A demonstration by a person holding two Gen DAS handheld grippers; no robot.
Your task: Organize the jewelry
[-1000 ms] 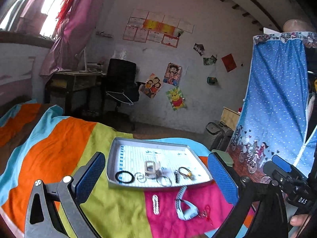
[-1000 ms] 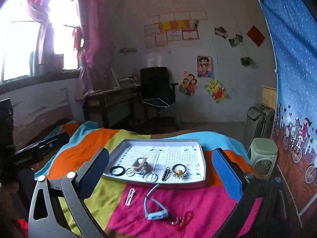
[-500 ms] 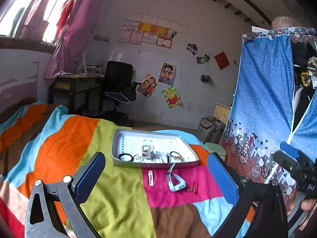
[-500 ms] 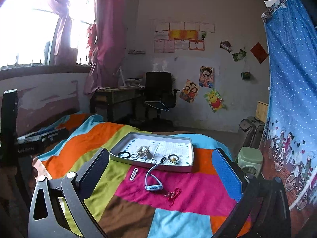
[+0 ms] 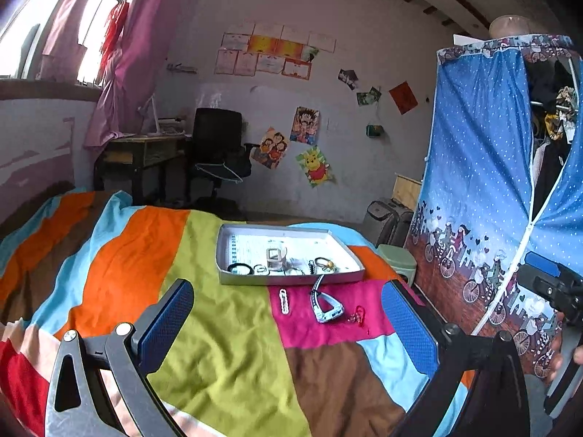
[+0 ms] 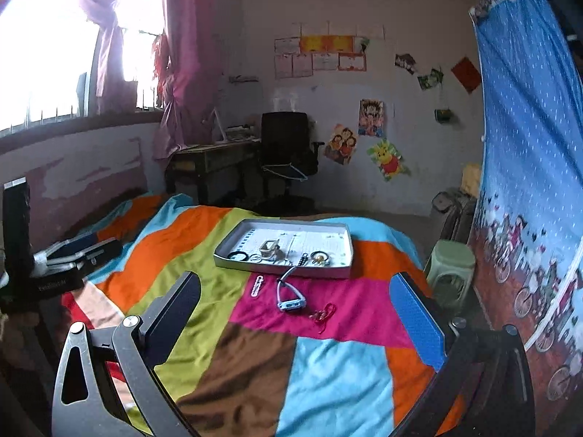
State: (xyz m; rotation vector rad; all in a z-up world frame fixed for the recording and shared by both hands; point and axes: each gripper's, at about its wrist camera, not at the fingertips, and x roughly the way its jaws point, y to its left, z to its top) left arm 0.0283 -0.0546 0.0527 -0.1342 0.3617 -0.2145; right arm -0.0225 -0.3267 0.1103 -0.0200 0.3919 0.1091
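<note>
I looked first at the big things. The bed [image 5: 120,262] was covered with a bright blanket in orange, green, pink, brown and blue patches. Behind it stood a desk [image 6: 215,156], a black chair [image 6: 288,145], a pink curtain [image 5: 120,58] by the window, and cartoon pictures on the wall. A blue cloth wardrobe [image 5: 481,167] stood on the right side.

The grey tray [image 5: 233,276] sat flat on the bed, far from me. In it lay a black ring [image 5: 240,268], a small square holder [image 5: 273,255] and a yellow bead bracelet [image 5: 324,263]. On the pink patch just in front of the tray lay a white clip [image 5: 284,300], a blue watch [image 5: 326,307] with its strap touching the tray edge, and a red string charm [image 5: 359,315].

My left gripper [image 5: 288,320] was wide open and held nothing. My right gripper [image 6: 295,313] was wide open too, also holding nothing. Both were well back from the jewelry.

I think three pieces were left to put away. To do it well, I should go in slowly, pick one small piece at a time, pinch it low against the soft blanket, and not grab the cloth.
</note>
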